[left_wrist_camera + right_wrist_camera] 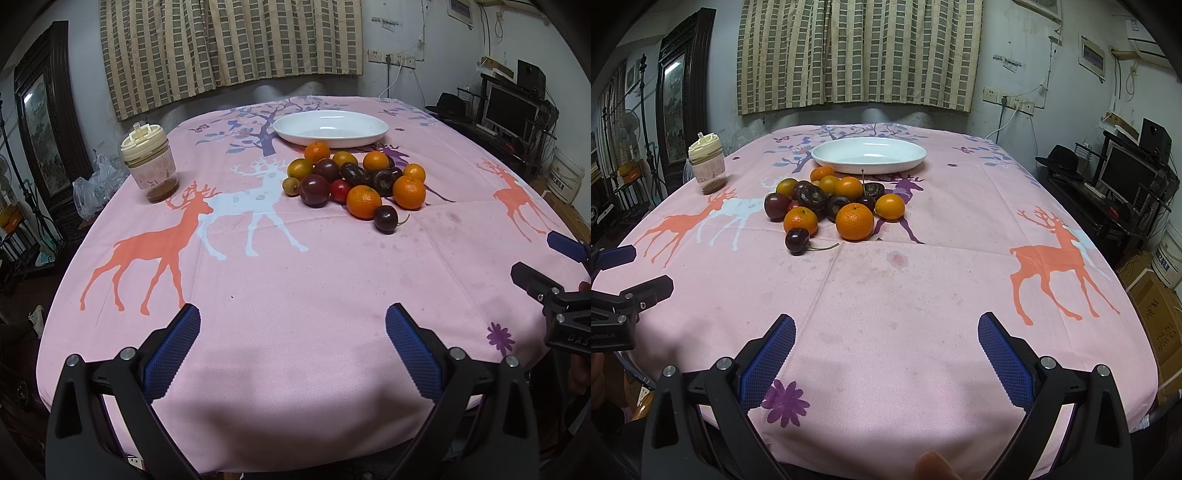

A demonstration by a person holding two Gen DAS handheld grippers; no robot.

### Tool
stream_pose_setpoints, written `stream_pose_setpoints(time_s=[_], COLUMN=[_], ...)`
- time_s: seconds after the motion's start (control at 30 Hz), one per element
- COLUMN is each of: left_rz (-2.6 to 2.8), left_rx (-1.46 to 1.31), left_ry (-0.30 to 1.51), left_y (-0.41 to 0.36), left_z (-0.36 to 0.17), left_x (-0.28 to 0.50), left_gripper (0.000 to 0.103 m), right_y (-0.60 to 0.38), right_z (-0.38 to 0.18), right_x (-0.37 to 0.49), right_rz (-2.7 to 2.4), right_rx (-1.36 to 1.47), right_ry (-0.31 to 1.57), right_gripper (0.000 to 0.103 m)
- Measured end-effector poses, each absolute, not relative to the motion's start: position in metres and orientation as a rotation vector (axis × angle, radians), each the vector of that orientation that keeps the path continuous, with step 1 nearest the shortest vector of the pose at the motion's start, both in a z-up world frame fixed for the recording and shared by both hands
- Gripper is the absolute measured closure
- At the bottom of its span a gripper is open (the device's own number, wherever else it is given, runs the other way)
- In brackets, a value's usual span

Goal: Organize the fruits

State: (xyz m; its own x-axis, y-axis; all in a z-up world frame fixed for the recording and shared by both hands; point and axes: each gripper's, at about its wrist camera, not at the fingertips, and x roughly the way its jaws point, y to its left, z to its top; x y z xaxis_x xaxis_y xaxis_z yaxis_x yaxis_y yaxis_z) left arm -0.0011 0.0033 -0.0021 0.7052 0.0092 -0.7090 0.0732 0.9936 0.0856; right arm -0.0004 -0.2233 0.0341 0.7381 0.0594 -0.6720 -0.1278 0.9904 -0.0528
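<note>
A pile of fruit (354, 177) lies mid-table on the pink deer cloth: several oranges, dark plums, dark wrinkled fruits, a small red one and a small green one. It also shows in the right wrist view (831, 203). A dark cherry (385, 219) with a stem sits nearest (797, 240). An empty white plate (330, 127) stands just behind the pile (868, 155). My left gripper (293, 325) is open and empty above the near table edge. My right gripper (886, 332) is open and empty, to the right of the left one.
A lidded plastic jar (150, 162) with brown powder stands at the table's left side (707, 166). A curtain hangs behind the table. A dark framed mirror and bags stand at the left, shelves with a monitor (1123, 177) at the right.
</note>
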Motion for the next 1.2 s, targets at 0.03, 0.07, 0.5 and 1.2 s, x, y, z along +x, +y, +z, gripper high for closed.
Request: stream_pose_setpoints(time_s=[0.03, 0.07, 0.5, 1.2], left_rz=[-0.035, -0.035, -0.034, -0.037], left_rx=[0.111, 0.110, 0.113, 0.110], left_ry=[0.787, 0.787, 0.789, 0.801], left_y=[0.003, 0.003, 0.004, 0.003], left_z=[-0.002, -0.002, -0.007, -0.016], left_x=[-0.001, -0.001, 0.000, 0.001], left_gripper=[0.005, 0.005, 0.005, 0.005], right_y=[-0.223, -0.223, -0.223, -0.220], right_z=[0.034, 0.034, 0.034, 0.025], right_x=[0.000, 0.000, 0.000, 0.003], right_rz=[0.103, 0.103, 0.102, 0.108], right_rx=[-0.098, -0.098, -0.099, -0.099], right_ry=[0.734, 0.734, 0.735, 0.740], right_gripper=[0.004, 0.004, 0.004, 0.004])
